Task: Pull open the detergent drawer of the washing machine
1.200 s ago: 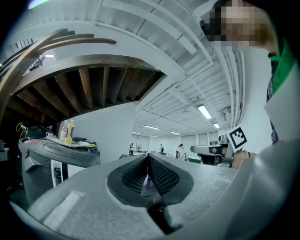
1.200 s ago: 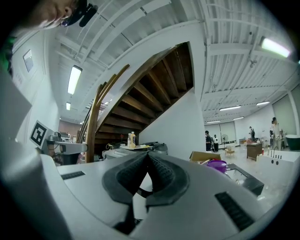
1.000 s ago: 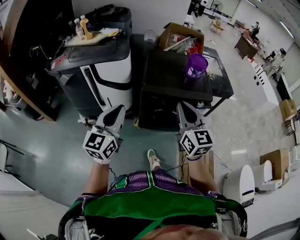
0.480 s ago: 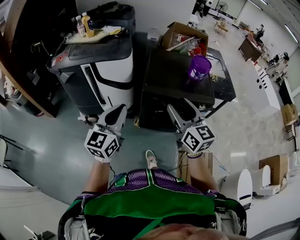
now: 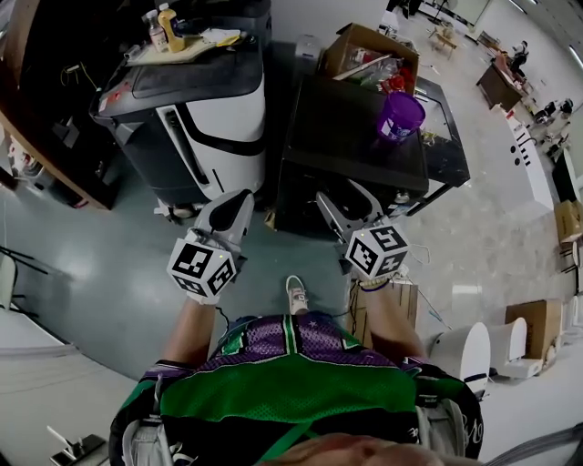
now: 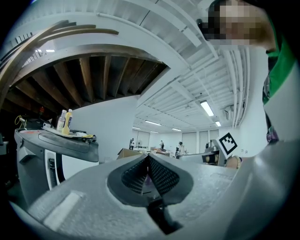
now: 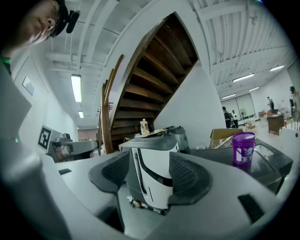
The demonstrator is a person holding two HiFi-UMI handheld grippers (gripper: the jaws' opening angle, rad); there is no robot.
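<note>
A white-and-grey machine [image 5: 214, 118] stands at the left and a black machine [image 5: 351, 136] beside it on the right, both seen from above; I cannot make out a detergent drawer on either. My left gripper [image 5: 239, 202] is shut and empty, held level in front of the white machine's lower right corner. My right gripper [image 5: 351, 202] hangs before the black machine's front, its jaws opening with nothing between them. In the right gripper view the white machine [image 7: 152, 178] shows far off through the gap of the right gripper [image 7: 150, 164]. The left gripper [image 6: 148, 161] shows its pads meeting.
A purple cup [image 5: 402, 116] stands on the black machine, with an open cardboard box [image 5: 369, 50] behind it. Bottles [image 5: 164, 27] sit on a tray on the white machine. Dark wooden stairs [image 5: 27, 136] rise at the left. A carton [image 5: 537, 319] and a white device [image 5: 465, 350] stand on the floor at the right.
The right gripper's jaws, shut a second ago, now stand apart, and that gripper has shifted left and lower. The left gripper has drifted slightly forward.
</note>
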